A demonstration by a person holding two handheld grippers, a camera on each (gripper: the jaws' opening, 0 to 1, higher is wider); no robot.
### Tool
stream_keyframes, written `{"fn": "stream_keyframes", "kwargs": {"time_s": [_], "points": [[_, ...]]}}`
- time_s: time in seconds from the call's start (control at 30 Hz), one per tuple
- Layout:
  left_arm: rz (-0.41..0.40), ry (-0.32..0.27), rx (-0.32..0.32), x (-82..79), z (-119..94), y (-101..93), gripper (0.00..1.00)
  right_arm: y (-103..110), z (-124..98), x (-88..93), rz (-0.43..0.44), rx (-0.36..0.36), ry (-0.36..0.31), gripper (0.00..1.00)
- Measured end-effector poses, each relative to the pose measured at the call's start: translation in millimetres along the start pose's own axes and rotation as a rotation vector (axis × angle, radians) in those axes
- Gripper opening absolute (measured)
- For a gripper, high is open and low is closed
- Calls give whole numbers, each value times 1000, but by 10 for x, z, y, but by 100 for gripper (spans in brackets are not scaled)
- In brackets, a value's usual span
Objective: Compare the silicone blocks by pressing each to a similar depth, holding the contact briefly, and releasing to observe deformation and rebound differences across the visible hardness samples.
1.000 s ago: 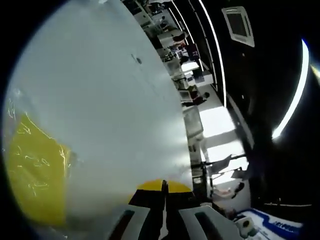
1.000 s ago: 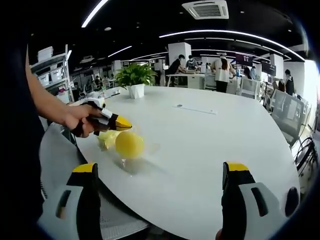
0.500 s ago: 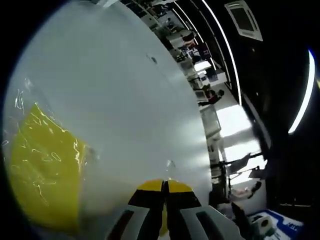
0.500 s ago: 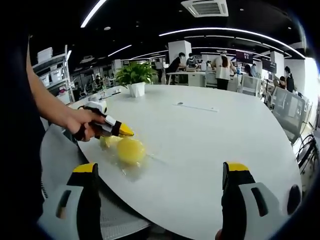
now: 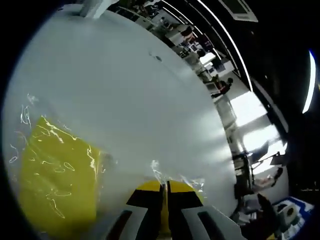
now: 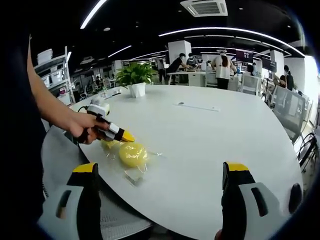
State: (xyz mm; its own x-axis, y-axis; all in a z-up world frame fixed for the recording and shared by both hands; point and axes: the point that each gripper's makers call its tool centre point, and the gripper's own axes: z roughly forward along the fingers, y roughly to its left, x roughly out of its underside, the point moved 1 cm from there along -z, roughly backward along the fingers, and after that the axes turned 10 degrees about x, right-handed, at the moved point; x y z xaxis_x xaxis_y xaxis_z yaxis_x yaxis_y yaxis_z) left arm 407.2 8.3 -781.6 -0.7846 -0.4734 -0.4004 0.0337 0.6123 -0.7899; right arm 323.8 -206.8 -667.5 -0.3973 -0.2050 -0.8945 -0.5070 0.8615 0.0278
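My left gripper (image 6: 125, 136) has its yellow-tipped jaws pressed together, with nothing between them, its tip touching the clear plastic wrap over the round yellow silicone block (image 6: 132, 154) near the edge of the large white round counter (image 6: 210, 135). A paler yellow block (image 6: 108, 144) lies just beside it. My right gripper (image 6: 160, 172) hangs wide open, holding nothing, short of the counter.

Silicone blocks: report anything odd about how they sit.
Both yellow silicone blocks lie inside crinkled clear plastic wrap on the white table, not bare. The left gripper, jaws shut, presses at the wrap's edge. Nothing looks spilled or damaged.
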Motion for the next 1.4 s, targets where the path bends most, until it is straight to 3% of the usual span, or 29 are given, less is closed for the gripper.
{"fn": "stream_keyframes", "kwargs": {"time_s": [0.13,0.43,0.57,0.77,0.8,0.9,1.0,1.07,1.17,1.3,1.4], "points": [[134,23,-19,-27,38,-12,2,14,8,-15,1,-1,-1,96],[217,60,-33,-30,92,-4,2,13,11,-20,3,2,-2,96],[276,79,-25,-36,93,-36,8,9,8,-29,4,5,-4,96],[330,80,-6,-70,56,-86,28,7,25,-64,18,12,-13,96],[375,92,33,-67,67,-146,36,13,33,-77,19,12,-16,96],[558,40,92,-189,60,-293,66,22,55,-88,14,9,-18,96],[574,14,173,-254,2,-468,89,29,75,-115,15,10,-24,96],[633,-4,219,-332,-77,-564,100,39,85,-137,14,10,-30,96],[748,-10,262,-449,-273,-627,100,63,94,-177,10,6,-41,96],[744,-12,276,-597,-482,-624,100,106,128,-175,0,-8,-33,96],[818,-55,286,-754,-660,-673,100,126,154,-181,-1,-16,-24,96]]}}
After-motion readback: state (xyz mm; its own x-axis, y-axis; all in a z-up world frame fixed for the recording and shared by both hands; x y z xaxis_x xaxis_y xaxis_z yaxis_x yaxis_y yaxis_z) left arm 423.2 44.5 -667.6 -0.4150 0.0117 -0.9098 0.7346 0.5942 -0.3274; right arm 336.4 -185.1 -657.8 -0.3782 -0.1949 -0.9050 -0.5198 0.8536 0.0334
